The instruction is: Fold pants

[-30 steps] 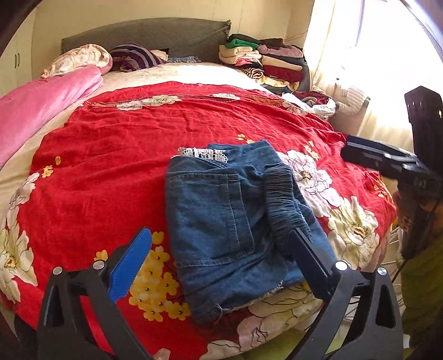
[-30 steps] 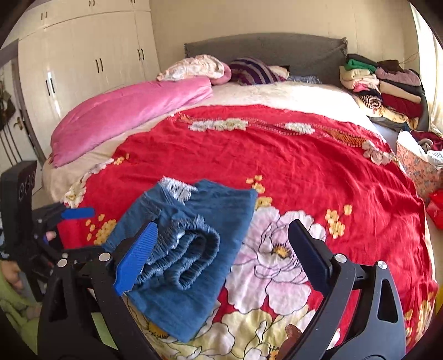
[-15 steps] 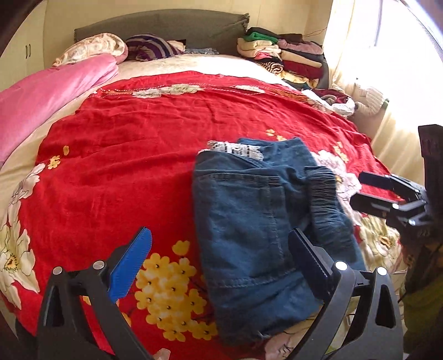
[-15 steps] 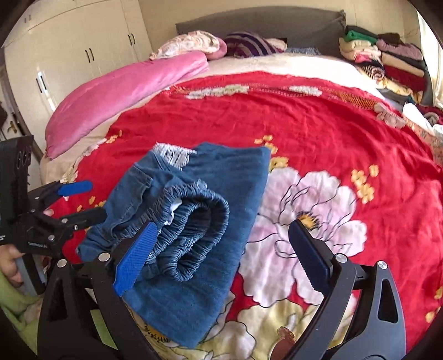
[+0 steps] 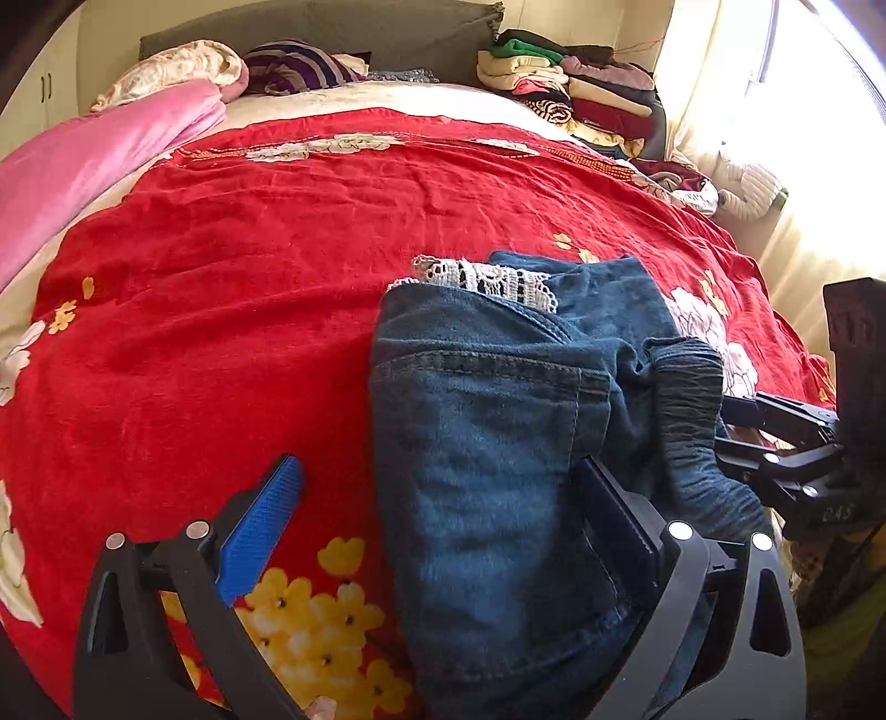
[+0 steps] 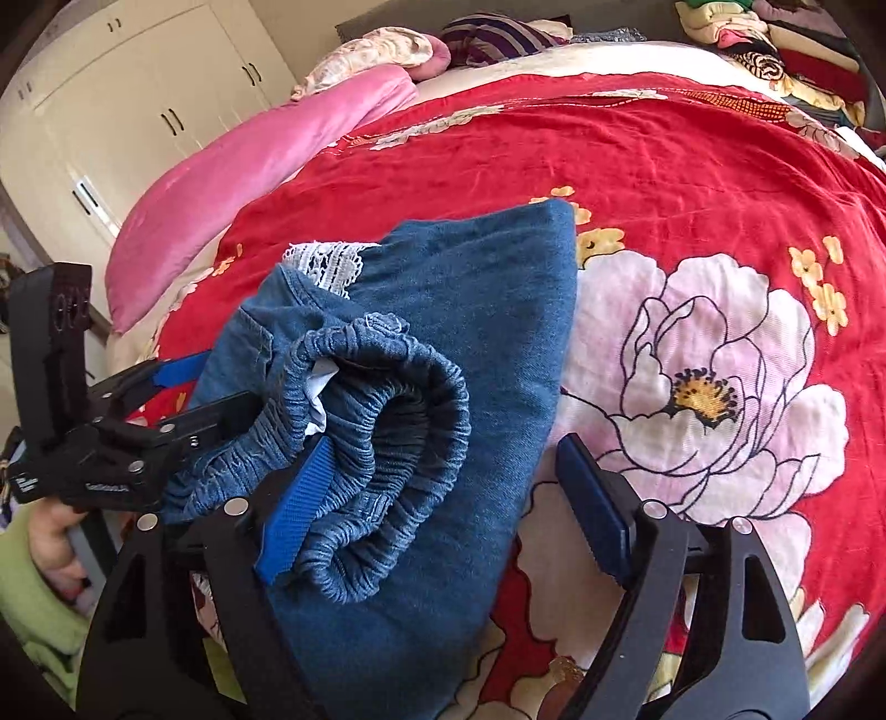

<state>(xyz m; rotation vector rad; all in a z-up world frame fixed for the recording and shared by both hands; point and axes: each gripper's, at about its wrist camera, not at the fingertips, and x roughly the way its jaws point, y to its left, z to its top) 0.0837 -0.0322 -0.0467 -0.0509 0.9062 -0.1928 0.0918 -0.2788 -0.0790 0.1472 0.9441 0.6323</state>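
Nearing the folded pants (image 5: pixel 498 443), both claws, left (image 5: pixel 443 509) and right (image 6: pixel 443 471), stay spread, seemingly ungripping.

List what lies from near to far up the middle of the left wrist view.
Folded denim pants → white lace trim at their far edge → bare red floral bedspread → cream sheet → striped pillow → grey headboard.

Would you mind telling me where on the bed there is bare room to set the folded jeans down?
The red blanket lies bare between the jeans and the pink quilt. The clothes stack crowds the far corner by the window.
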